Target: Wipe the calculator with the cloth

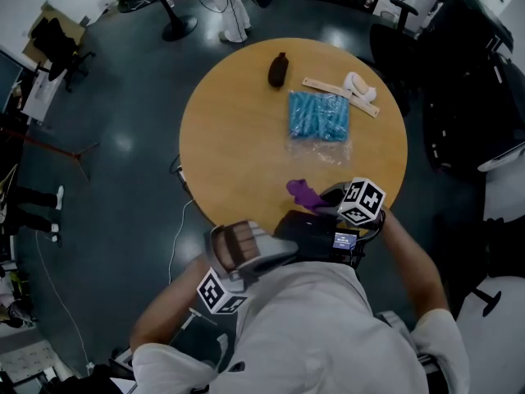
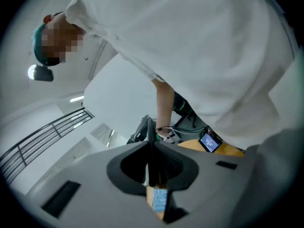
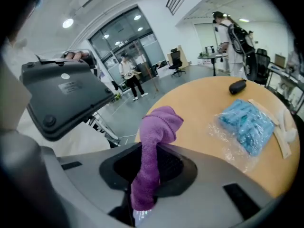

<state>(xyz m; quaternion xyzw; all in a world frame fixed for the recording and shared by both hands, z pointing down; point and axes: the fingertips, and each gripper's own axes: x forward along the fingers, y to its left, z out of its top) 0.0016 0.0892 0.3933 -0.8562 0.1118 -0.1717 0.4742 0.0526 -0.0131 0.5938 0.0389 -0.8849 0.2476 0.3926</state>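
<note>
While the left claw (image 2: pixel 151 144) is closed narrowly on the calculator (image 3: pixel 66 96), gripping its thin edge, the right claw (image 3: pixel 151 151), barely apart, clamps the purple cloth (image 3: pixel 159 125).

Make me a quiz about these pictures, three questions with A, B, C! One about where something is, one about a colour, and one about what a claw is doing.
1. Where is the calculator?
A) held up in the left claw
B) lying flat on the table
C) in the right claw

2. What colour is the cloth?
A) yellow
B) purple
C) white

3. What is the right claw doing?
A) hanging open and empty
B) pinching the cloth
C) pinching the calculator

Answers:
1 A: its thin edge sits between the left claw's jaws, off the table.
2 B: it shows purple in the right gripper view and the head view.
3 B: the cloth stands clamped between its jaws.
</note>
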